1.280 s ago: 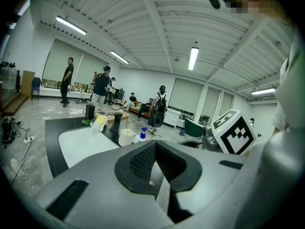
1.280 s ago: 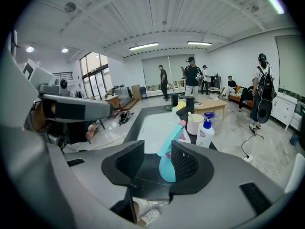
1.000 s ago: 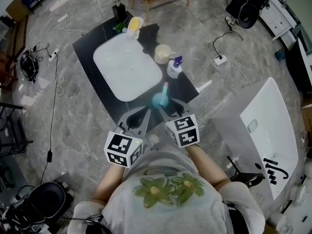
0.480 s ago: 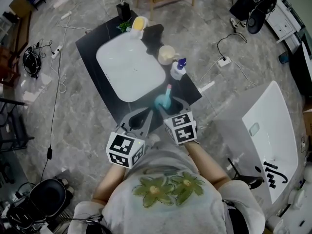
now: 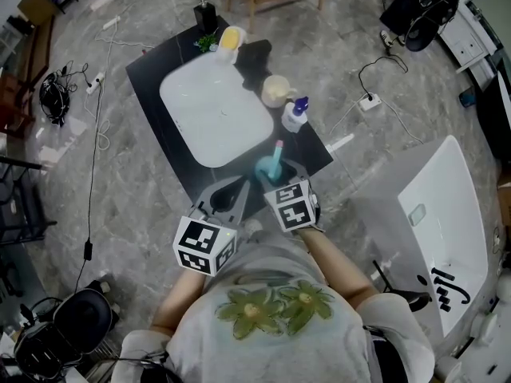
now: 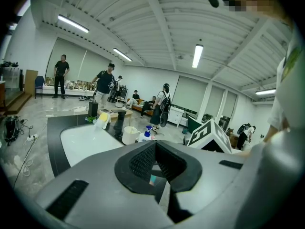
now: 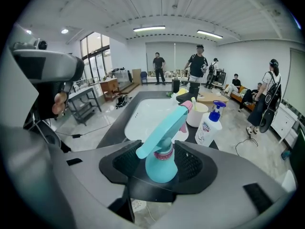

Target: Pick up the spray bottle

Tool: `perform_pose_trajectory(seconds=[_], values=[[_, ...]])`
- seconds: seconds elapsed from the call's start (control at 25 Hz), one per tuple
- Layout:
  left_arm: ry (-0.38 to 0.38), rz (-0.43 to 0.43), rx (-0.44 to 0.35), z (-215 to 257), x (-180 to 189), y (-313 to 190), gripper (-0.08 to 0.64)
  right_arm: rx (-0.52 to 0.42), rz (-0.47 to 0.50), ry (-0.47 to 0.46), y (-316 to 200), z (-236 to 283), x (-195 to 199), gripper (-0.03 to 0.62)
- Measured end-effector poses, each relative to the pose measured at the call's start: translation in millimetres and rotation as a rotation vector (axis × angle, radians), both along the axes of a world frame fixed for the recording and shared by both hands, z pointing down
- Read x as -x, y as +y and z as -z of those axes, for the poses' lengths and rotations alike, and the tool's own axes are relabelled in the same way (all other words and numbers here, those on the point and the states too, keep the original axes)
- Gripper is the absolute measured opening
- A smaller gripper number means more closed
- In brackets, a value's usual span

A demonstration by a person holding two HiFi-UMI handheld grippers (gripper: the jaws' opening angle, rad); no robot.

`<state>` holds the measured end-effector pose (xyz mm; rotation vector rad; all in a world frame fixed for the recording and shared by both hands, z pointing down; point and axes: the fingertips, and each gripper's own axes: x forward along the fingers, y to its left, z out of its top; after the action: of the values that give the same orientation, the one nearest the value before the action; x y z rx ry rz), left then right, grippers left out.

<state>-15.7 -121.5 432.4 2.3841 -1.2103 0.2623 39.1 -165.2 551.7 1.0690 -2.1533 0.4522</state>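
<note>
The teal spray bottle (image 5: 266,166) with its pink nozzle stands at the near edge of the black table (image 5: 152,78). My right gripper (image 5: 275,175) reaches down over it. In the right gripper view the bottle (image 7: 159,168) sits between the two black pads (image 7: 123,160), its trigger head poking up and forward. The jaws stand wide with a thin gap on each side of the bottle's neck, so the right gripper (image 7: 159,160) is open. My left gripper (image 5: 231,186) hovers just left of the bottle with nothing in it. Its jaw tips meet in the left gripper view (image 6: 153,144).
A white basin (image 5: 215,110) fills the table's middle. Behind the spray bottle stand a pump soap bottle (image 5: 294,116) and a cream cup (image 5: 275,90); a yellow item (image 5: 229,37) and a black object (image 5: 254,54) sit farther back. Cables cross the floor; a white tub (image 5: 443,214) lies right.
My right gripper has sunk and moved in around the spray bottle, and its jaws stand wider than before. The left gripper has stayed where it was.
</note>
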Motion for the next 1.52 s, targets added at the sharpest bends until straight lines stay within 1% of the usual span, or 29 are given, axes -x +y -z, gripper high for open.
perform_pose_trajectory(seconds=[0.28,0.6,0.84,1.52], values=[[-0.004,-0.006,0.006,0.2,-4.2,-1.7,0.009,-0.004,0.021,0.03,-1.1,-10.4,-1.4,0.189],[-0.009,-0.014,0.015,-2.1,-4.4,-5.4,0.009,-0.074,0.017,0.074,-7.3,-12.3,-4.1,0.187],[-0.011,-0.021,0.021,-4.3,-7.7,-6.7,0.009,-0.1,0.041,0.067,-6.3,-12.7,-2.6,0.184],[-0.011,-0.032,0.025,-3.3,-9.1,-7.4,0.009,-0.089,0.055,0.053,-6.0,-9.4,-3.4,0.173]])
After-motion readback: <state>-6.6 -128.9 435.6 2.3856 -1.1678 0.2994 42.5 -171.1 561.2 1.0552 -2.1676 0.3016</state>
